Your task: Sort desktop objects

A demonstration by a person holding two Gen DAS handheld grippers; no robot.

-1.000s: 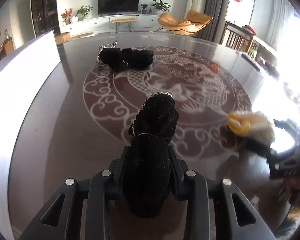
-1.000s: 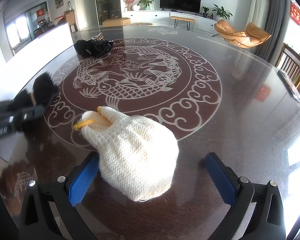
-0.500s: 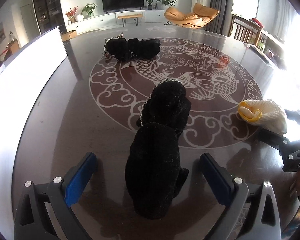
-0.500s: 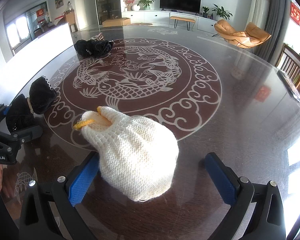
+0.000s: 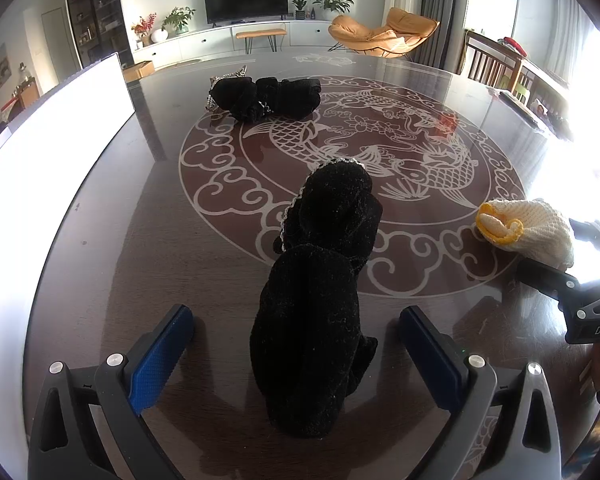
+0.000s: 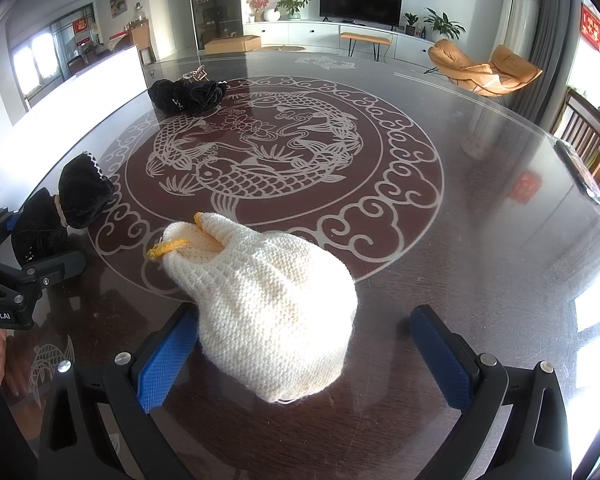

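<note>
two grippers astride two soft items on a patterned table

both tools stand with fingers spread wide and nothing gripped. the left gripper (image 5: 296, 344) straddles a black velvet item (image 5: 320, 300), which lies on the table (image 5: 112, 216) between its blue pads (image 5: 160, 356) without touching either. the right gripper (image 6: 304, 356) likewise straddles a cream knitted item (image 6: 268, 304); its left pad (image 6: 168, 356) sits just beside or against the knit, the other pad well clear.

judged step: each item lies free on the table, either just set down or about to be taken; the frames alone do not settle which. a second black velvet bundle (image 5: 268, 98) with a metallic hair clip (image 5: 216, 98) beside it lies at the far side, well apart, and looks like the likely gathering place for dark items. the next move would call for closing squarely on the thick middle of one item, or lifting clear without snagging fabric.

materials: the velvet is matte, plush, lint-flecked, pinched at a waist, with a pale trimmed edge. the knit is coarse-ribbed, rounded like a pouch, with a yellow rim (image 6: 168, 246). both should compress readily. the tabletop is dark, glossy, reflective, bearing a pale fish-and-cloud medallion.
</note>
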